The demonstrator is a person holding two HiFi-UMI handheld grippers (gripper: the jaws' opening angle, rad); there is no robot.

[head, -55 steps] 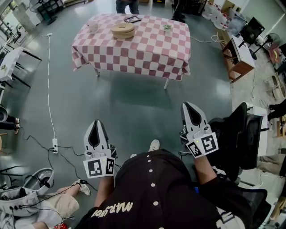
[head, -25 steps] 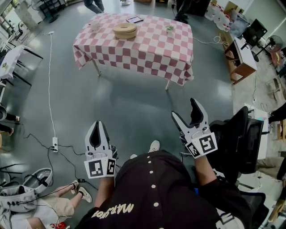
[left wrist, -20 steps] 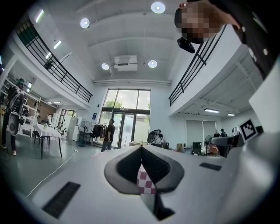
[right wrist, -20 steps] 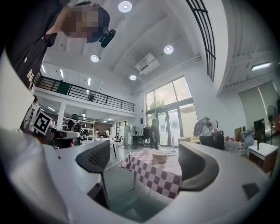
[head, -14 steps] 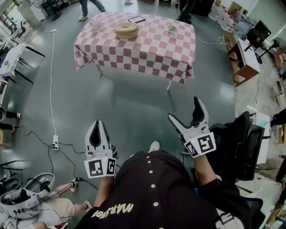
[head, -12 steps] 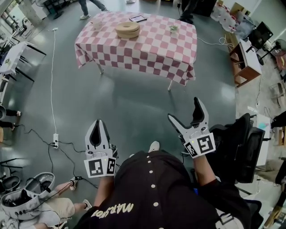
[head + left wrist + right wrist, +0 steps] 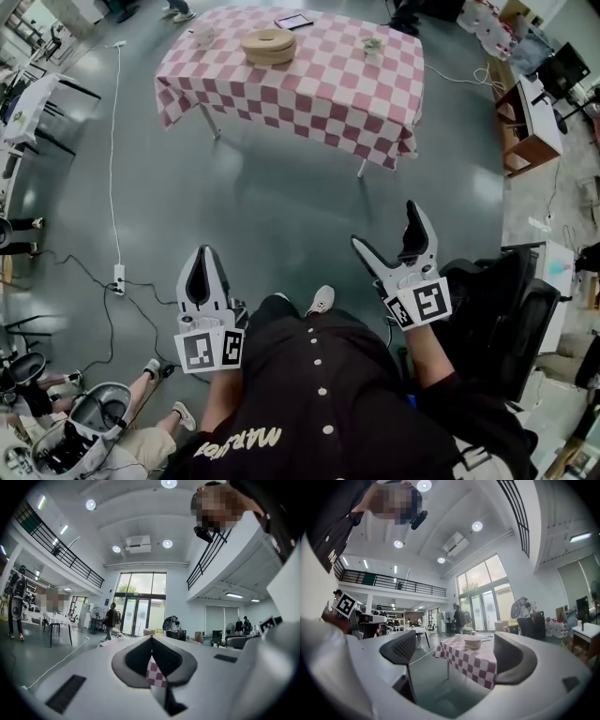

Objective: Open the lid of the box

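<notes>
Now the right gripper (image 7: 384, 225) is holding its jaws newly spread apart and empty, the left gripper (image 7: 203, 259) is staying pressed together, and the box (image 7: 268, 45) is sitting untouched on the far table (image 7: 319, 86).

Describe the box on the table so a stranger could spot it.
Find the table with the pink-and-white checked cloth on the grey floor. Near its far edge sits the box: low, round and tan, far bigger than the small white item and little plant flanking it.
</notes>
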